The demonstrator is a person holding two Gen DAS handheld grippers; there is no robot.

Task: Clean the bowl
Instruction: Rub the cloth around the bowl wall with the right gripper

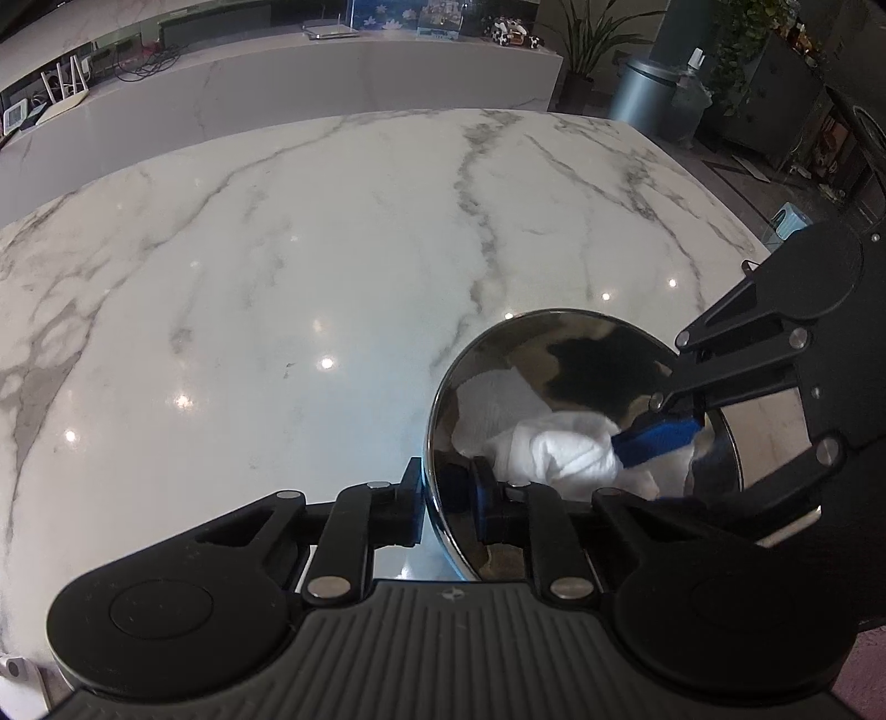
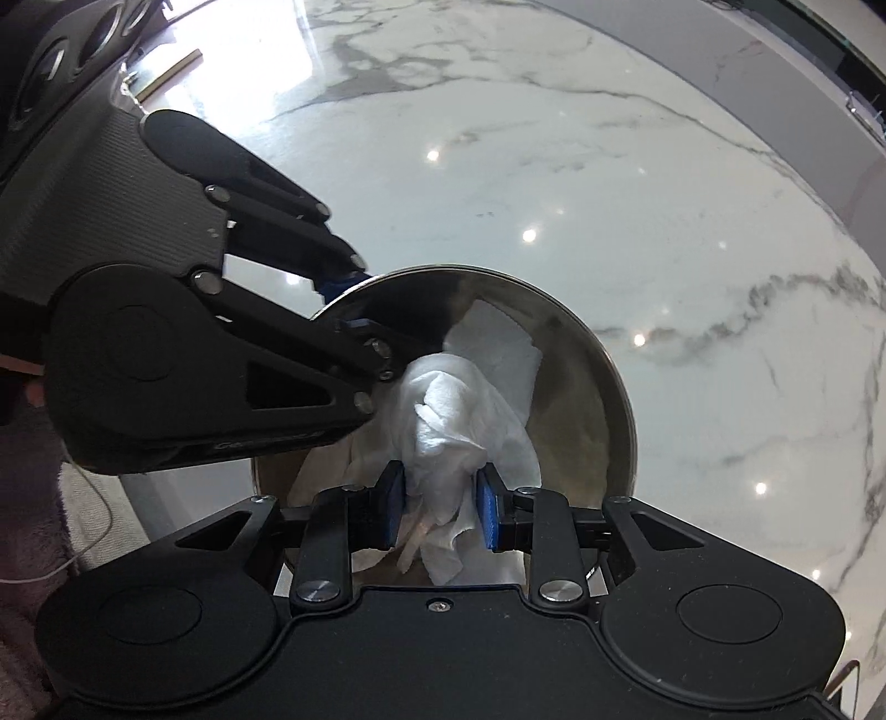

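Note:
A shiny steel bowl (image 1: 587, 354) stands on the white marble table (image 1: 332, 249); it also shows in the right wrist view (image 2: 576, 376). My left gripper (image 1: 448, 498) is shut on the bowl's near rim, one finger outside and one inside; it also shows in the right wrist view (image 2: 346, 302). My right gripper (image 2: 440, 498) is shut on a crumpled white paper towel (image 2: 465, 404) and presses it inside the bowl. In the left wrist view the towel (image 1: 559, 448) lies in the bowl under the right gripper's blue pads (image 1: 659, 440).
A raised marble counter (image 1: 310, 72) with routers, cables and boxes runs along the far side. A grey bin (image 1: 653, 94) and potted plants (image 1: 587, 50) stand beyond the table's far right corner. The table's right edge is near the bowl.

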